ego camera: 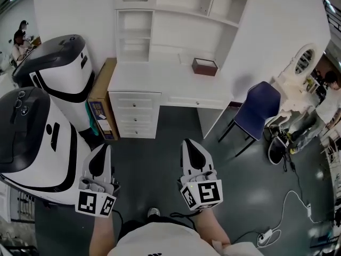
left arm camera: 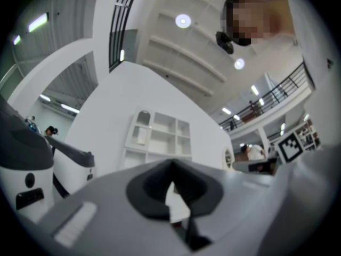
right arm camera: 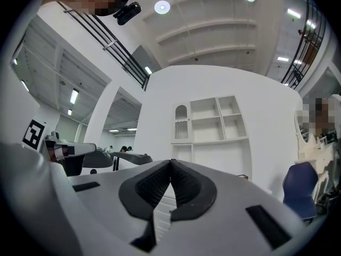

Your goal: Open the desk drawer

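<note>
A white desk [ego camera: 160,81] with a shelf hutch stands against the far wall ahead. Its left pedestal has three stacked drawers [ego camera: 134,113], all closed, and a wide shallow drawer [ego camera: 194,101] under the top is closed too. My left gripper [ego camera: 102,147] and right gripper [ego camera: 187,142] hover over the dark floor, well short of the desk, both pointing at it. Both are shut with nothing between the jaws. The desk [left arm camera: 154,143] shows small beyond the left gripper [left arm camera: 171,164]. It appears again as the desk [right arm camera: 210,137] beyond the right gripper [right arm camera: 171,161].
Two large white-and-black machines [ego camera: 53,79] stand at the left, with a cardboard box [ego camera: 101,97] wedged beside the desk. A brown box [ego camera: 204,66] sits on the desktop. A blue chair [ego camera: 257,111] stands at the right. Cables and a power strip [ego camera: 265,238] lie on the floor.
</note>
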Action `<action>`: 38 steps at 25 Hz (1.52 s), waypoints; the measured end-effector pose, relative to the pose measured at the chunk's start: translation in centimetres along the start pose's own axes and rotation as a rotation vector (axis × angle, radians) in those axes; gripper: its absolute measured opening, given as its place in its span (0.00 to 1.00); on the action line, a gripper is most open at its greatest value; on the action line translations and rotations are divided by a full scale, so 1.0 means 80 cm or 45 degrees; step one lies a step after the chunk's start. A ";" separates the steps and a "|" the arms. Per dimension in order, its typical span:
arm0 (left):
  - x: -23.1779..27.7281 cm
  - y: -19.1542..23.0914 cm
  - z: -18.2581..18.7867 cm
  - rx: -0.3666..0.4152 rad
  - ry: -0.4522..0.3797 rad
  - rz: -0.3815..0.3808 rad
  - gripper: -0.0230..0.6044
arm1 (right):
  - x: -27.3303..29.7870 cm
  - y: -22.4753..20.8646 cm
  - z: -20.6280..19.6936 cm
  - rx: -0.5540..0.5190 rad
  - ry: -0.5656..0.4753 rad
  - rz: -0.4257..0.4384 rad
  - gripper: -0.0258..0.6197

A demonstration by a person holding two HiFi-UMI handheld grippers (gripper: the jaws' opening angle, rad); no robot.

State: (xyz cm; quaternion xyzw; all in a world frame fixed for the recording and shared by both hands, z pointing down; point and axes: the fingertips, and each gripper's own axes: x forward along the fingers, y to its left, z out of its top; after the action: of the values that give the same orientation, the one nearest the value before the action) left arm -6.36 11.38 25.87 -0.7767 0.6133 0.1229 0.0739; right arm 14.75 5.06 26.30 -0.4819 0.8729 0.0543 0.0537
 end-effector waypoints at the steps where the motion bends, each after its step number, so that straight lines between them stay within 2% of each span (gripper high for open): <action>1: 0.009 -0.001 -0.004 0.008 0.010 -0.005 0.04 | 0.008 -0.008 -0.003 0.008 0.000 -0.002 0.04; 5: 0.037 0.009 -0.026 0.017 0.068 0.003 0.04 | 0.033 -0.023 -0.017 0.031 0.006 0.007 0.04; 13: 0.098 0.036 -0.058 -0.003 0.108 -0.013 0.04 | 0.090 -0.051 -0.045 0.043 0.046 -0.024 0.04; 30: 0.283 0.200 -0.103 -0.018 0.134 -0.168 0.04 | 0.320 -0.065 -0.070 0.041 0.051 -0.160 0.04; 38: 0.344 0.251 -0.164 -0.062 0.215 -0.248 0.04 | 0.389 -0.064 -0.106 0.041 0.103 -0.231 0.04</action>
State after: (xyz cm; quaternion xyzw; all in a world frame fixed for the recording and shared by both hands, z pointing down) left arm -18.54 -22.58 31.39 -0.8416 0.5360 0.0643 0.0148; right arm 2.24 -24.85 29.96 -0.5598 0.8279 0.0159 0.0309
